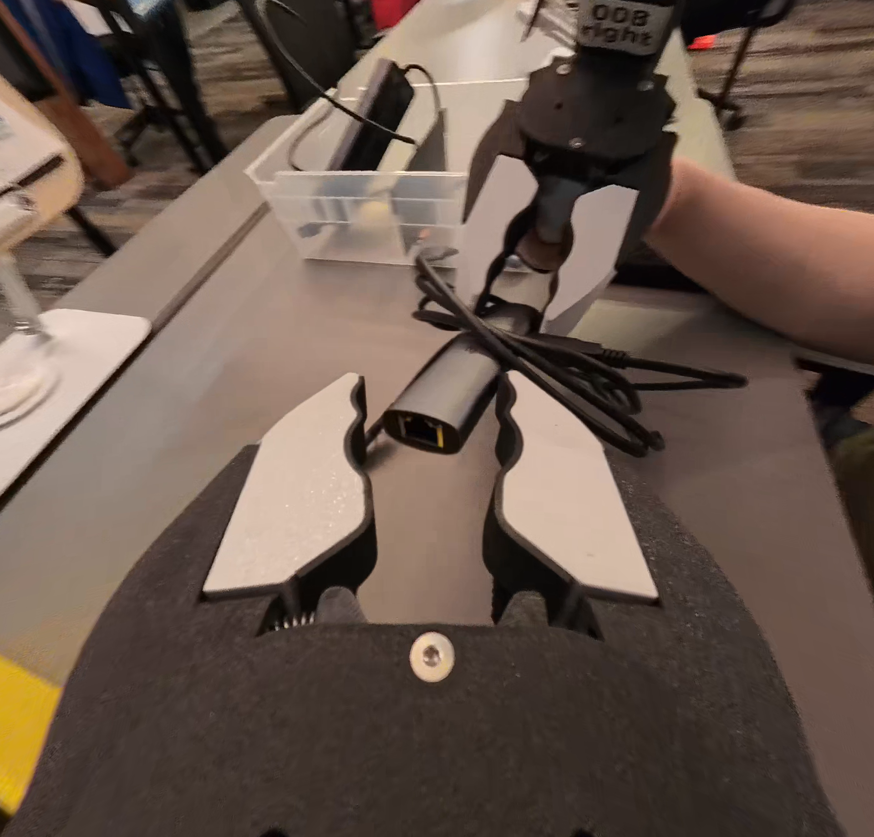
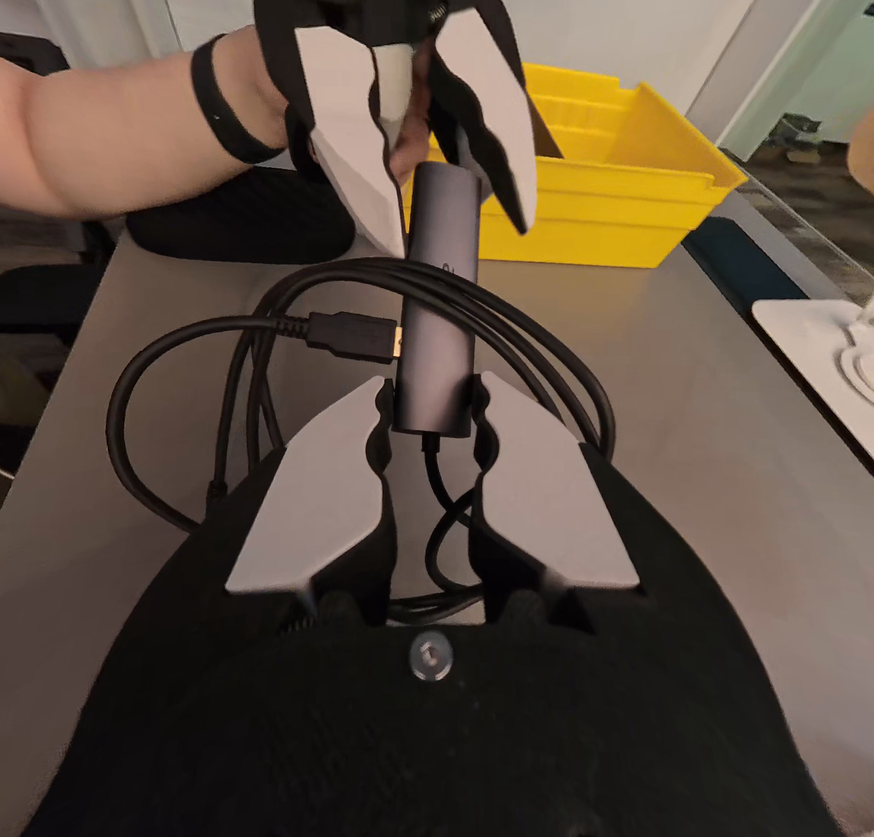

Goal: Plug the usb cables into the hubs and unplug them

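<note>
Lengthwise, the hub (image 2: 435, 341) ran twelve-to-six: right claw (image 2: 432, 405) seemingly clamped its near end, left claw (image 1: 430, 417) gaped around the far end.

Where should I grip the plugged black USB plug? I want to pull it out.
Take the USB plug by its flat moulded body, just behind the gold metal tip, coming from the side away from the grey hub. It sticks straight out sideways, so pull along that line.
</note>
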`<state>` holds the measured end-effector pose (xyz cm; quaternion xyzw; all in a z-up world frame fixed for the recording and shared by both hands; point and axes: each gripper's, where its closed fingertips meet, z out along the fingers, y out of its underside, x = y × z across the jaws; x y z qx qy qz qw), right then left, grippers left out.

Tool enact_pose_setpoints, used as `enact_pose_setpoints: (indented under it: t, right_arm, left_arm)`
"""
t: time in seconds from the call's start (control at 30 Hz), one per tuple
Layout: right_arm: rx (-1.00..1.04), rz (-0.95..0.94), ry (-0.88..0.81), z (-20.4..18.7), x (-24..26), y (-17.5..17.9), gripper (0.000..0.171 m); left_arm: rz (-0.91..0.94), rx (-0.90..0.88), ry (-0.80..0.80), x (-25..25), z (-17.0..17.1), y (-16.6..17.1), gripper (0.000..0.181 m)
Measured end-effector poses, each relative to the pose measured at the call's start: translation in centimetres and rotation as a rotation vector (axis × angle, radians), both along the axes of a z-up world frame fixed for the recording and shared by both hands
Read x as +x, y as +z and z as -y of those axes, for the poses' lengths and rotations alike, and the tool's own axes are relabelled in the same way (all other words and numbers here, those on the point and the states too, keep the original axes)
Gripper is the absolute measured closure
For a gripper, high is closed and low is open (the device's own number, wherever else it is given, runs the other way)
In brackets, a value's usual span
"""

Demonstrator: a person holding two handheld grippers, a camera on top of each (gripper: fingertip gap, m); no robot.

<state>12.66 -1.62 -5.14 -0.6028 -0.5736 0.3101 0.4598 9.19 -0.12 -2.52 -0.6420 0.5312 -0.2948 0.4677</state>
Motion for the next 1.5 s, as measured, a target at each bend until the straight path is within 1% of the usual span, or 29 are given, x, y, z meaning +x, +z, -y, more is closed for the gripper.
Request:
enact_pose_setpoints:
  t: [0.03, 0.13, 0.3, 0.4, 0.57, 0.9, 1.1, 1.33, 1.43, 1.5]
  right_arm:
    - [0.001, 0.002, 0.012, 0.2, -0.2, -0.1, 0.138]
    - [0.002, 0.003, 0.03, 0.4, -0.3, -0.4, 0.138]
    - [0.006, -0.015, 0.056, 0.7, -0.4, -0.3, 0.138]
    - [0.007, -0.04, 0.089, 1.3, -0.6, 0.2, 0.138]
    - [0.004, -0.025, 0.12, 2.0, -0.7, 0.0, 0.138]
    - [0.0, -0.006, 0.108, 1.8, -0.3, -0.4, 0.138]
    - [0.003, 0.016, 0.107, 1.9, -0.2, -0.7, 0.138]
    - [0.018, 0.013, 0.1, 1.9, -0.1, -0.5, 0.138]
    - [0.024, 0.019, 0.101, 1.9, -0.2, -0.5, 0.138]
    - [0.028, 0.025, 0.1, 1.9, -0.2, -0.6, 0.138]
  left_arm:
    - [-0.004, -0.025, -0.042, 0.1, 0.6, -0.2, 0.136]
    - [0.028, -0.083, -0.087, 0.1, 1.2, -0.1, 0.141]
    - [0.063, -0.206, -0.133, 0.4, 1.6, -0.7, 0.142]
    - [0.064, -0.259, -0.198, 0.7, 2.8, -0.7, 0.142]
    - [-0.005, -0.224, -0.269, 1.3, 4.2, -2.0, 0.143]
    - [0.049, -0.316, -0.272, 1.9, 4.0, -1.9, 0.144]
    - [0.026, -0.304, -0.276, 1.8, 4.1, -2.5, 0.144]
    - [0.076, -0.293, -0.29, 2.0, 4.1, -1.8, 0.144]
    - [0.079, -0.293, -0.306, 1.8, 4.1, -1.8, 0.141]
    - [0.087, -0.295, -0.326, 1.8, 4.3, -1.9, 0.145]
